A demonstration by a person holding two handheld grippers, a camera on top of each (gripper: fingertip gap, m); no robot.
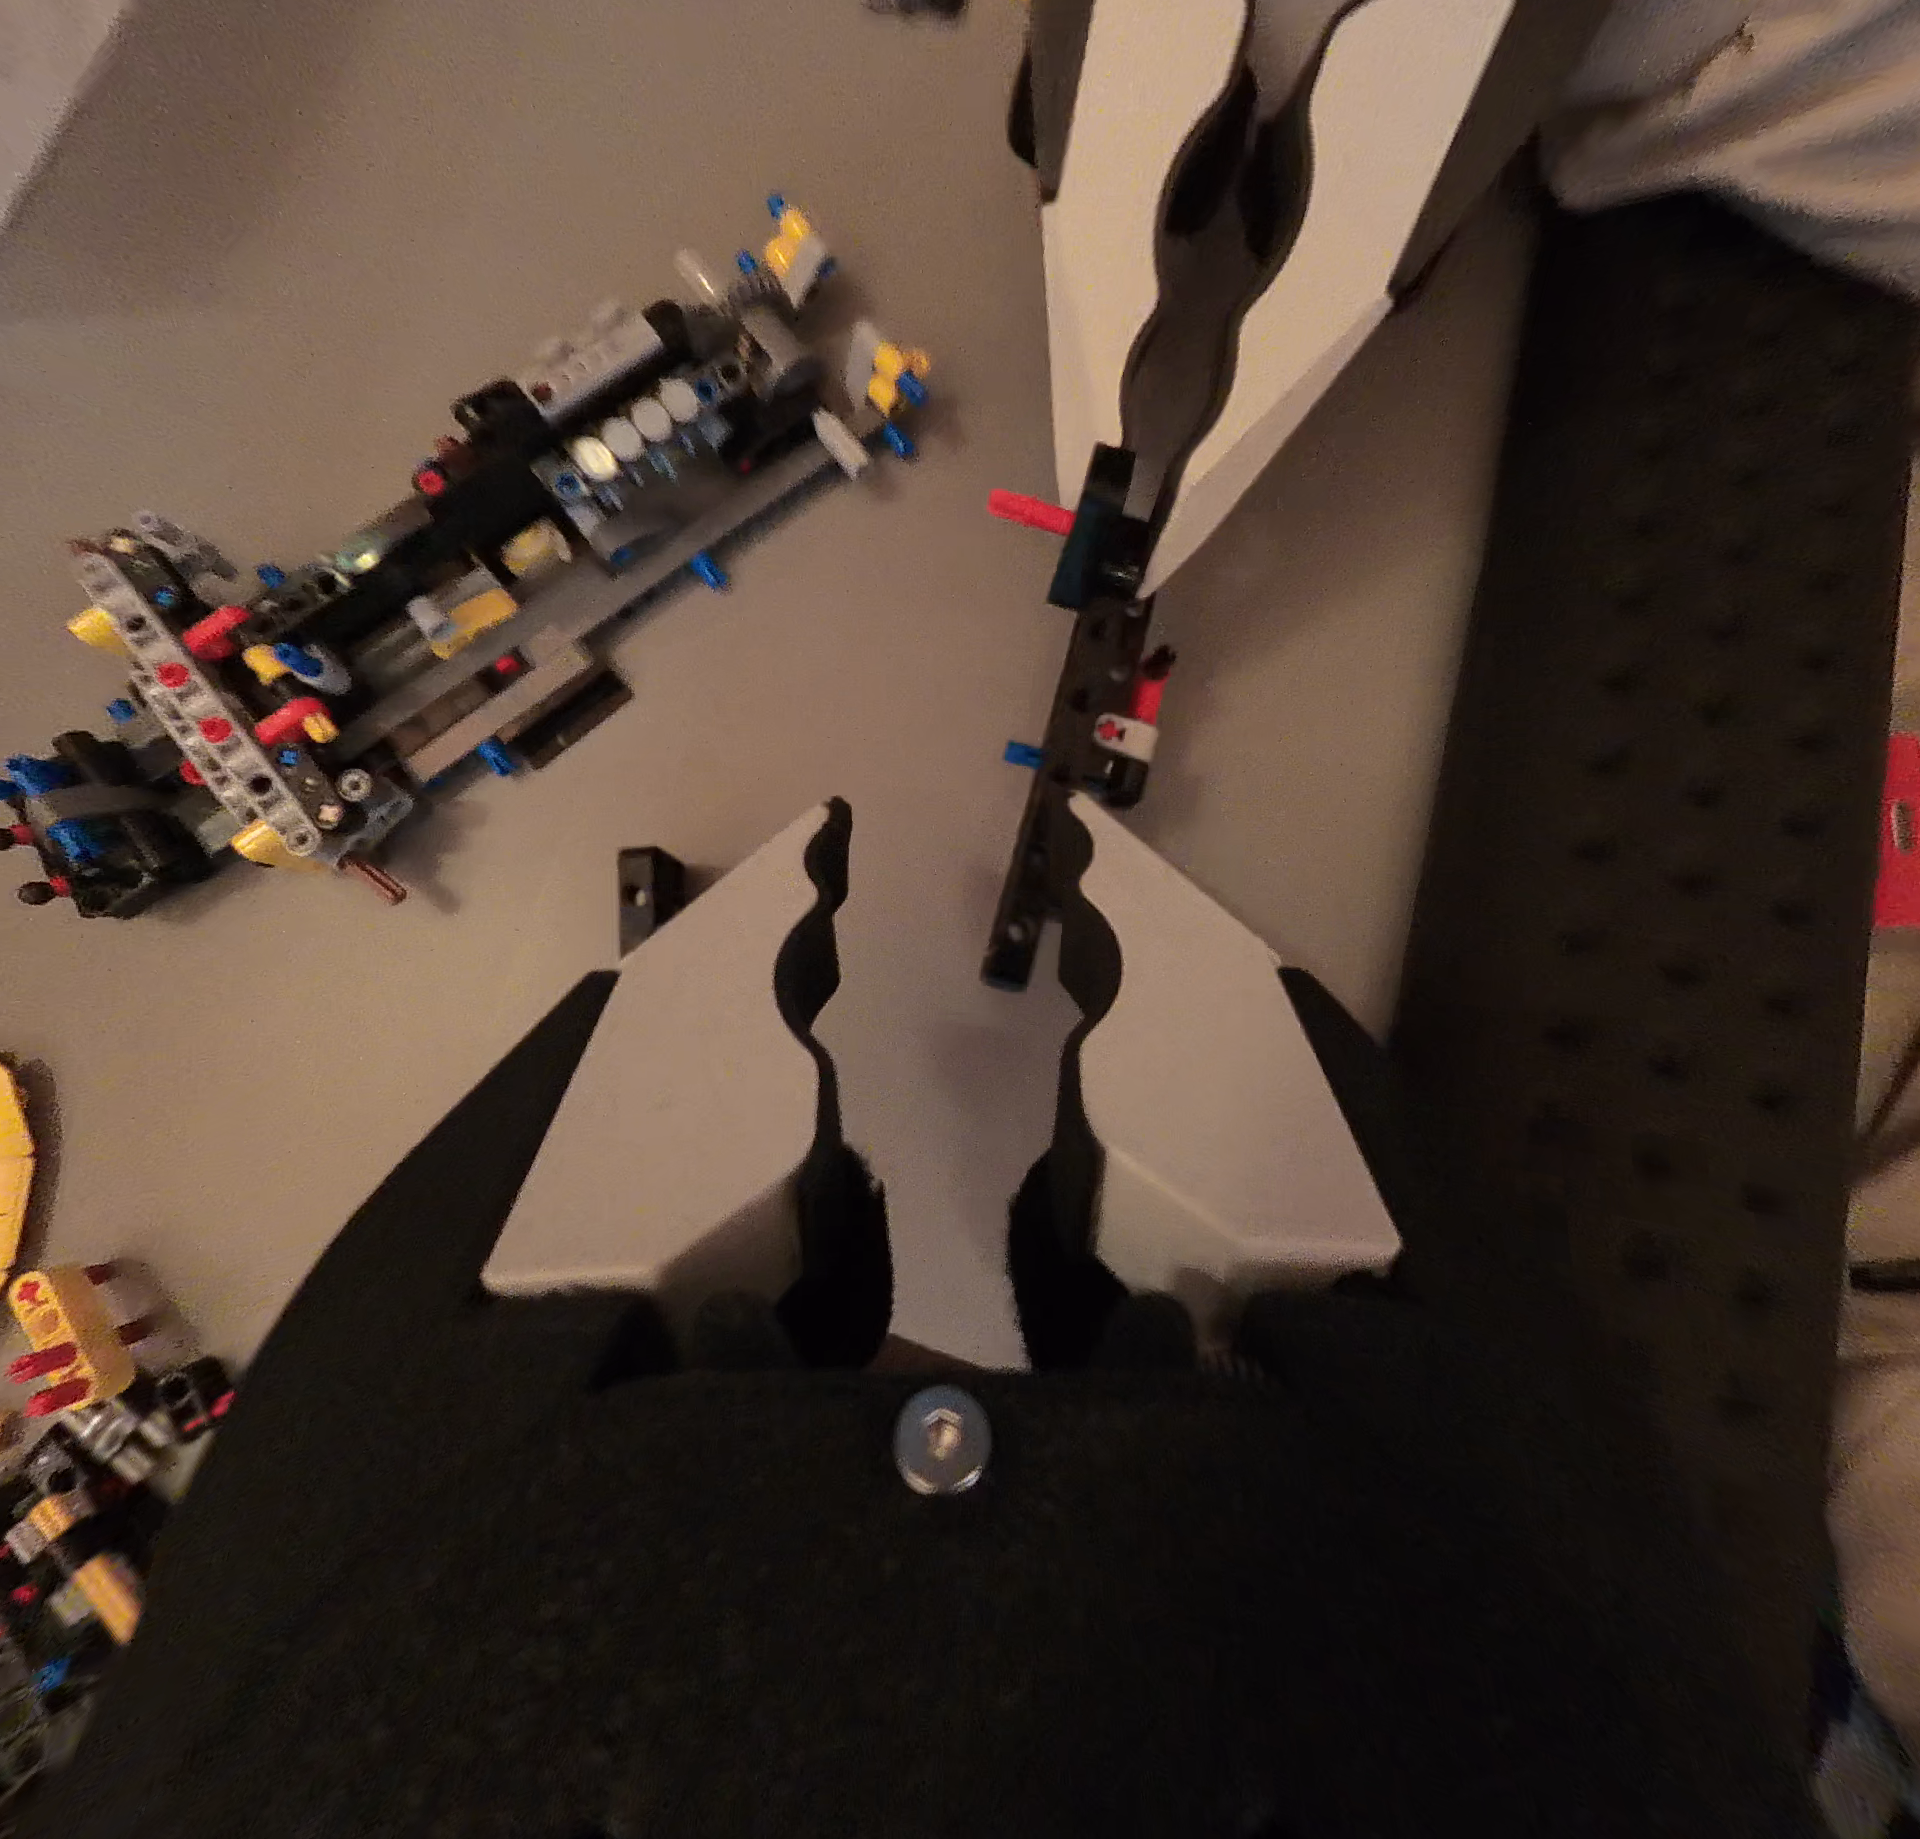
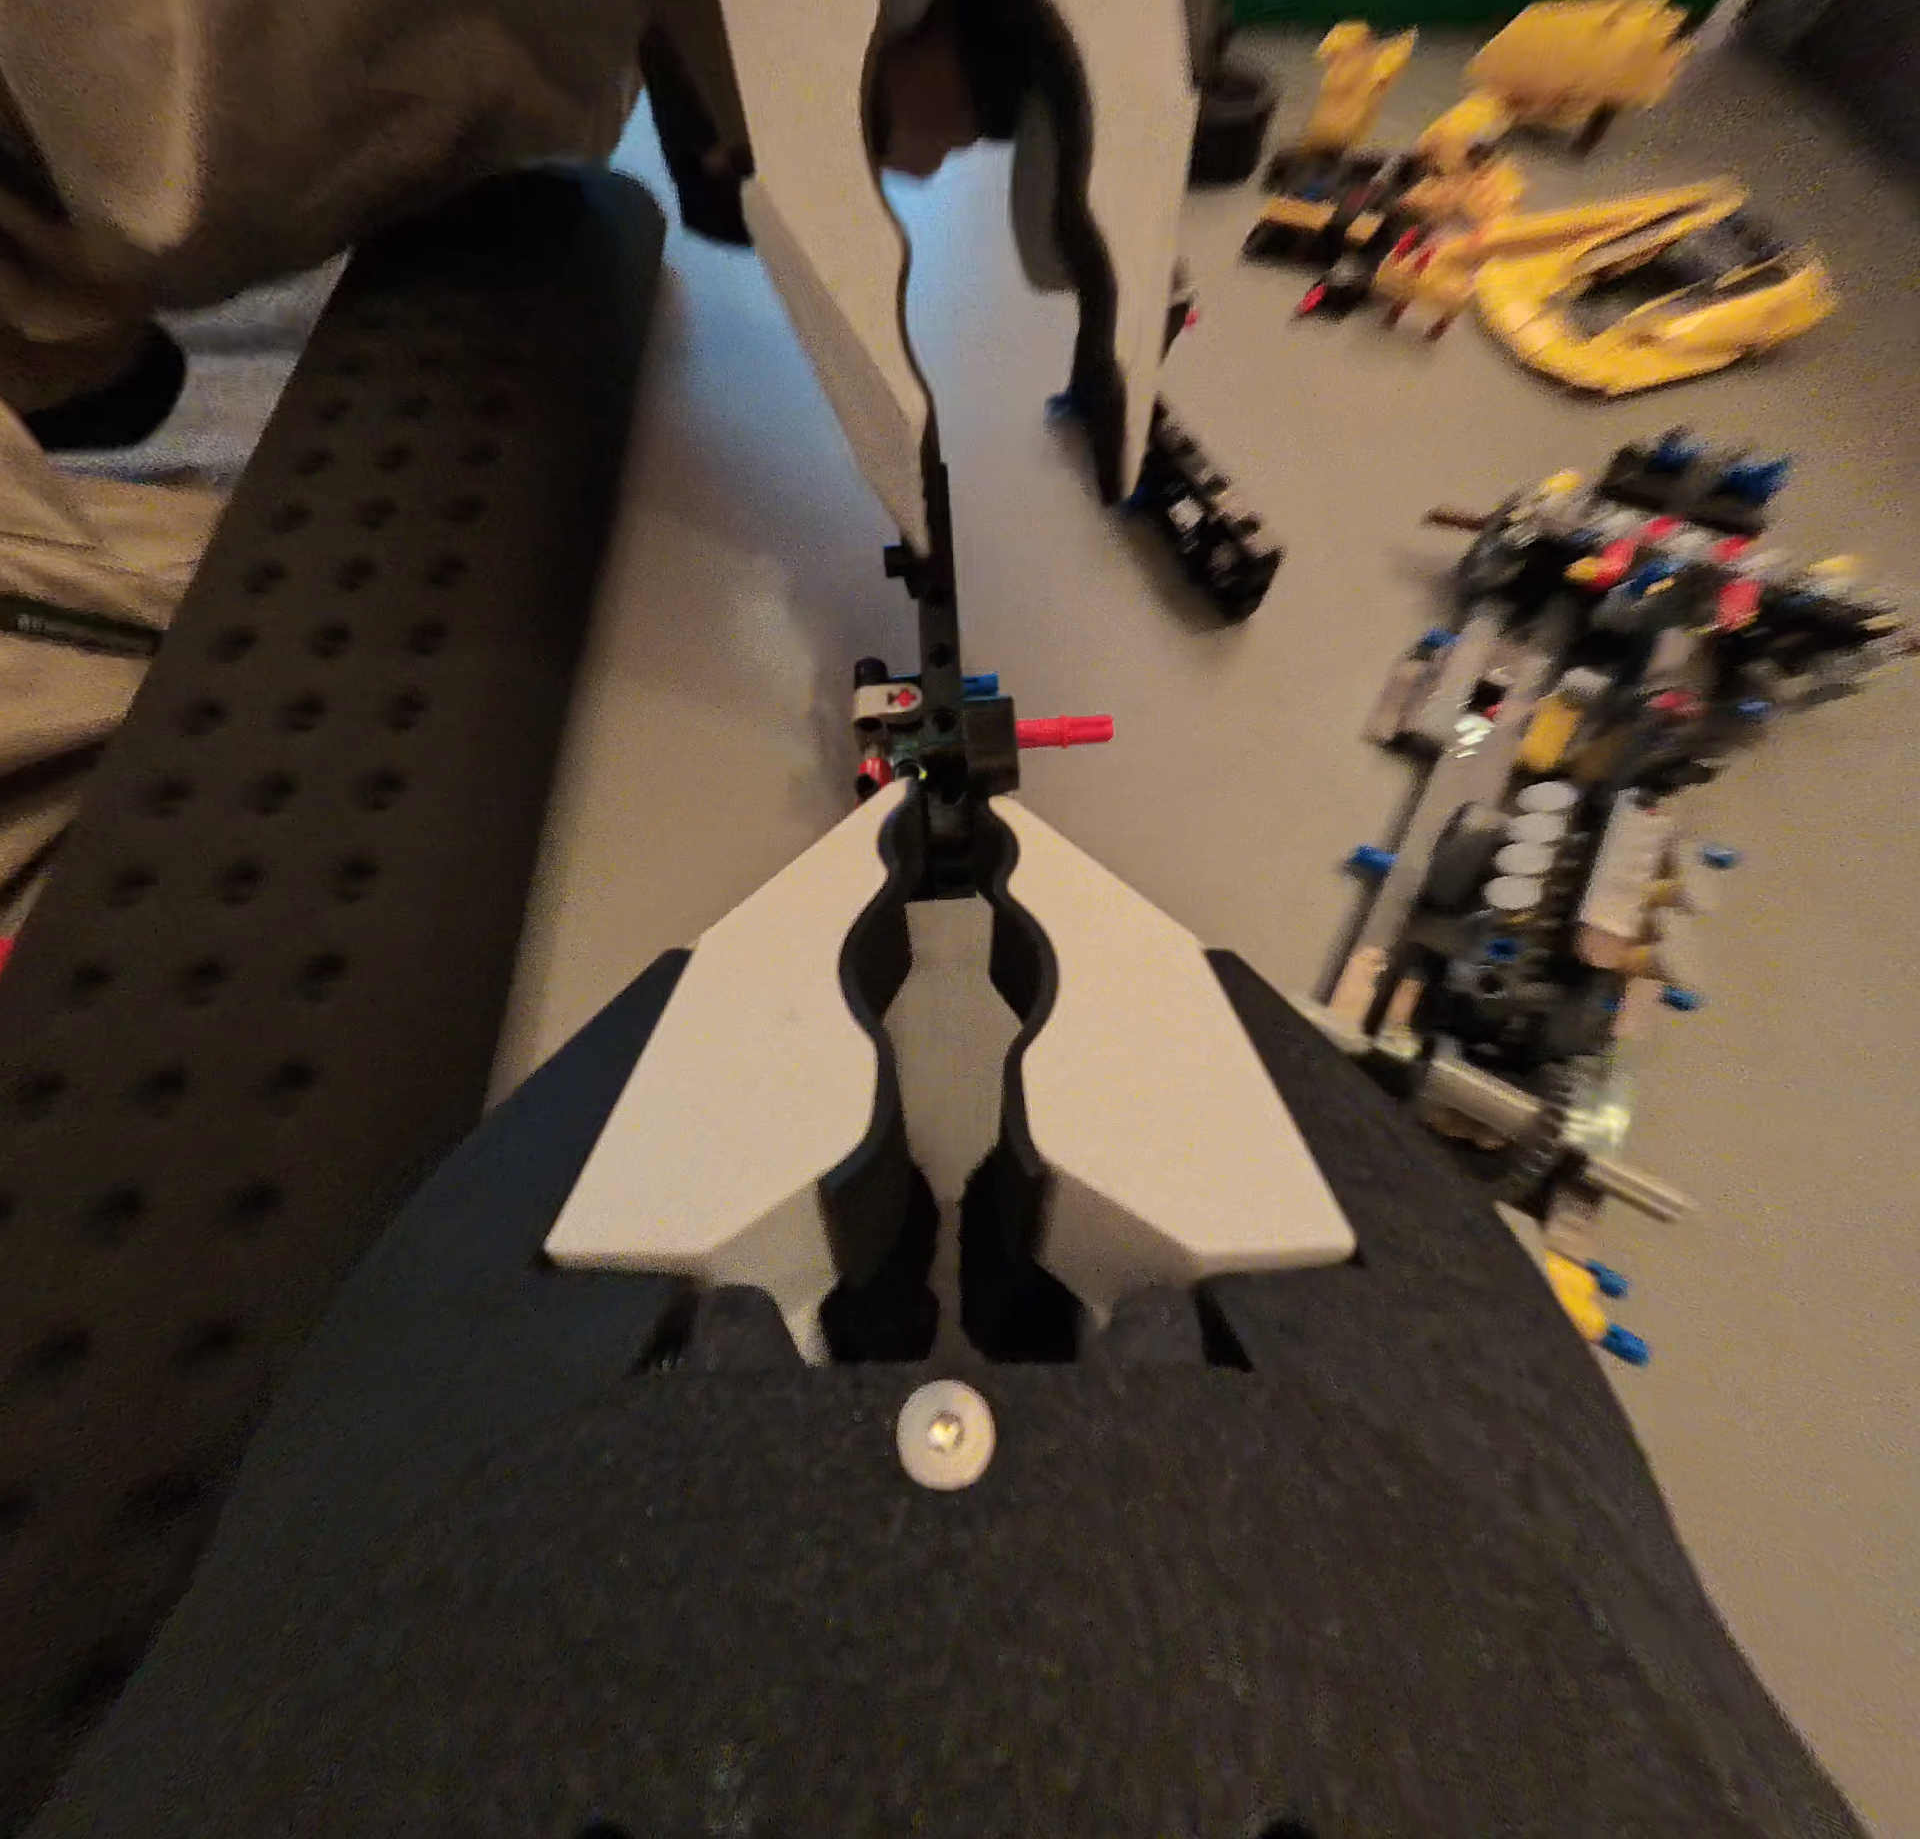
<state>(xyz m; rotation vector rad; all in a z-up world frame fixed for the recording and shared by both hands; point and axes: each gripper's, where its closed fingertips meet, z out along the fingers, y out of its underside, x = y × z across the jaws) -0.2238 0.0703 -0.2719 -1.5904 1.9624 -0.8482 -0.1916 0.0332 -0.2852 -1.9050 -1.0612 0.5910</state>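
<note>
The right hand-held gripper [image 2: 951, 813] is closed on one end of a long black beam with holes [image 2: 940, 636]. Its two white fingers pinch a black block [image 2: 987, 740] that sits on the beam. A red peg [image 2: 1065, 729] sticks out of that block to the side. A small white piece with a red mark [image 2: 883, 706] sits on the other side of the beam, and a little blue peg [image 2: 979, 685] shows just behind it.

The left hand-held gripper [image 1: 951, 823] is open, with a wide gap between its fingers. One white finger [image 1: 1164, 968] touches the far end of the same beam, and the other finger is off to the side. In the right wrist view, that other finger is just in front of another short black beam [image 2: 1210, 532] lying on the bench. The long beam is in the air between the two grippers, above the grey bench [image 1: 416, 179].

A big, half-built toy car frame [image 1: 395, 584] lies on the bench, well apart from the beam. It is black and grey with blue, red and yellow bits. A small black brick [image 1: 646, 896] lies near the left gripper. Yellow car body parts [image 2: 1642, 283] lie farther away, and they look blurry. A black mat with holes [image 2: 291, 709] runs along the edge of the bench. A person's tan clothes [image 2: 260, 75] show beside the mat
</note>
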